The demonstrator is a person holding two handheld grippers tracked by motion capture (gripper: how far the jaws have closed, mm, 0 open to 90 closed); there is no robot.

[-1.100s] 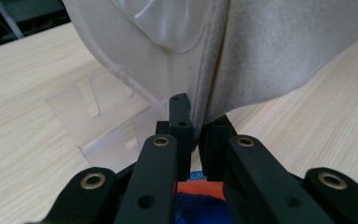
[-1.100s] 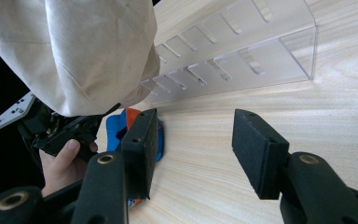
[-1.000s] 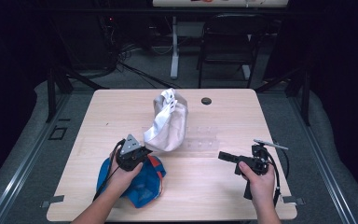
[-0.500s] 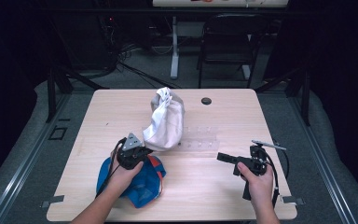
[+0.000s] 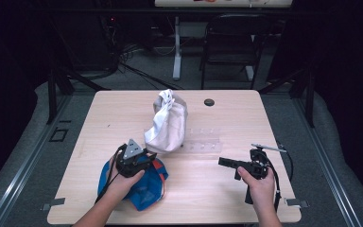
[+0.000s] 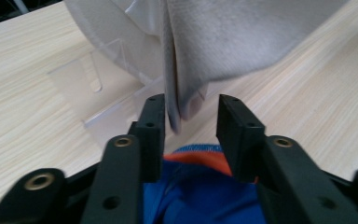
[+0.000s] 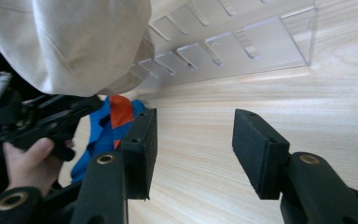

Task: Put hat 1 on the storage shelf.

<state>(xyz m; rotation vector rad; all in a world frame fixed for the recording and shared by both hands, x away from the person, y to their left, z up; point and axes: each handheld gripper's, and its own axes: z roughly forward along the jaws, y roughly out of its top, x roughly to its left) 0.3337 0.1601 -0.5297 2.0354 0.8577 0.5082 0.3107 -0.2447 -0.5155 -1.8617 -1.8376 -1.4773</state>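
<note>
A cream cloth cap [image 5: 168,123] leans over a clear acrylic rack [image 5: 203,141] at mid-table. My left gripper [image 5: 150,155] points at the cap's lower edge. Its jaws have just been opening. In the left gripper view the cap's hem [image 6: 177,107] hangs loose between the parted jaws of my left gripper [image 6: 191,116], close beside one pad and not pinched. A blue and orange cloth [image 5: 144,189] lies under my left hand. My right gripper [image 5: 222,161] stands open at the right and aims left, with bare wood between its jaws [image 7: 193,135].
A small black disc [image 5: 209,101] lies near the table's far edge. A dark chair [image 5: 231,42] and a desk leg stand beyond the table. The rack's slotted plate [image 7: 242,44] lies flat ahead of my right gripper. Bare wood spans the table's right half.
My left gripper's jaws have parted and let go of the cap's hem. The cap's top has shifted slightly left. My right hand has kept still.
</note>
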